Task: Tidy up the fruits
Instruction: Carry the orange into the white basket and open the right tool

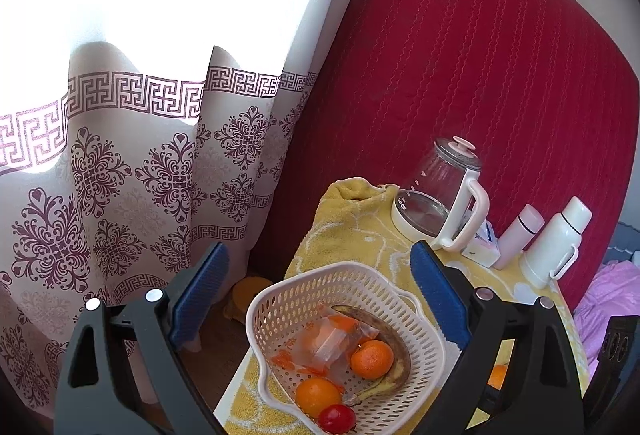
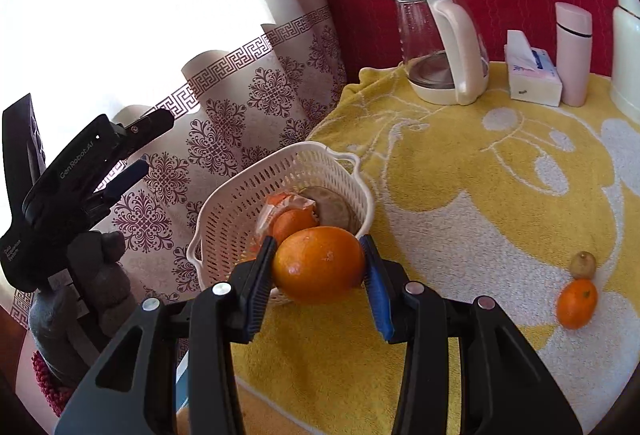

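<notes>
Near the left edge of the yellow-towelled surface (image 2: pixel 460 235), the right gripper (image 2: pixel 320 275) has its jaws clenched on a big round orange (image 2: pixel 318 265) just beside the white perforated plastic basket (image 2: pixel 240 207). Over that basket, the left gripper (image 1: pixel 316 299) hangs with jaws released, holding nothing.

- Left gripper (image 1: pixel 316 299): black plastic frame with triangular cut-outs, round silver bolts at the pivots, ridged blue pads (image 1: pixel 204 291) on both fingers.
- Right gripper (image 2: pixel 320 275): same black build, silver bolts, blue pads.
- Pale lettering "GenRobot.AI" printed along the left gripper's black body.
- Grey knitted glove (image 2: pixel 100 275) worn on the gripping hand.
</notes>
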Action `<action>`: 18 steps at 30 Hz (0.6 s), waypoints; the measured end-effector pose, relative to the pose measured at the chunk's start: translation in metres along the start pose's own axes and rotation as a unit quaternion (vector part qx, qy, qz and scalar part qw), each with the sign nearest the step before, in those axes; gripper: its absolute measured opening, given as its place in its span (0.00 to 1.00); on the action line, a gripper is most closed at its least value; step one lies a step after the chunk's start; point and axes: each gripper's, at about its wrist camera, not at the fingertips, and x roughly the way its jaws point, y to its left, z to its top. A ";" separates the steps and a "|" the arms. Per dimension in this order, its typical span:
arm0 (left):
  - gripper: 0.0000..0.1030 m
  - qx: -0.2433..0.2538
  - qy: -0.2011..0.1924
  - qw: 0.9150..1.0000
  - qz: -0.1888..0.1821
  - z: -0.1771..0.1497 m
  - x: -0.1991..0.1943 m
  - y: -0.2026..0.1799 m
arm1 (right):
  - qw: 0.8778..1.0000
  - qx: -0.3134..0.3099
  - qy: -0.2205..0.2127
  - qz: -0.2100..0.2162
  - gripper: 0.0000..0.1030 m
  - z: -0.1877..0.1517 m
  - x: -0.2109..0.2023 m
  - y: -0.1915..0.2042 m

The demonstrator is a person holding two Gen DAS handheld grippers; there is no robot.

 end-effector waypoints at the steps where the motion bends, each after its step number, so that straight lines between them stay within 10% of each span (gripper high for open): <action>1: 0.91 -0.003 0.000 1.000 -0.001 0.001 -0.001 0.001 | 1.000 -0.005 0.004 0.003 0.41 0.001 0.006 0.007; 8: 0.91 -0.006 -0.003 1.000 -0.010 0.003 -0.002 0.003 | 0.999 -0.035 0.029 0.017 0.42 0.007 0.041 0.046; 10: 0.91 -0.007 -0.003 1.000 -0.010 0.003 -0.002 0.004 | 0.999 -0.036 0.026 0.017 0.58 0.006 0.044 0.049; 18: 0.91 -0.011 -0.004 1.000 -0.009 0.003 -0.002 0.006 | 0.999 0.020 -0.014 -0.035 0.69 -0.013 0.024 0.001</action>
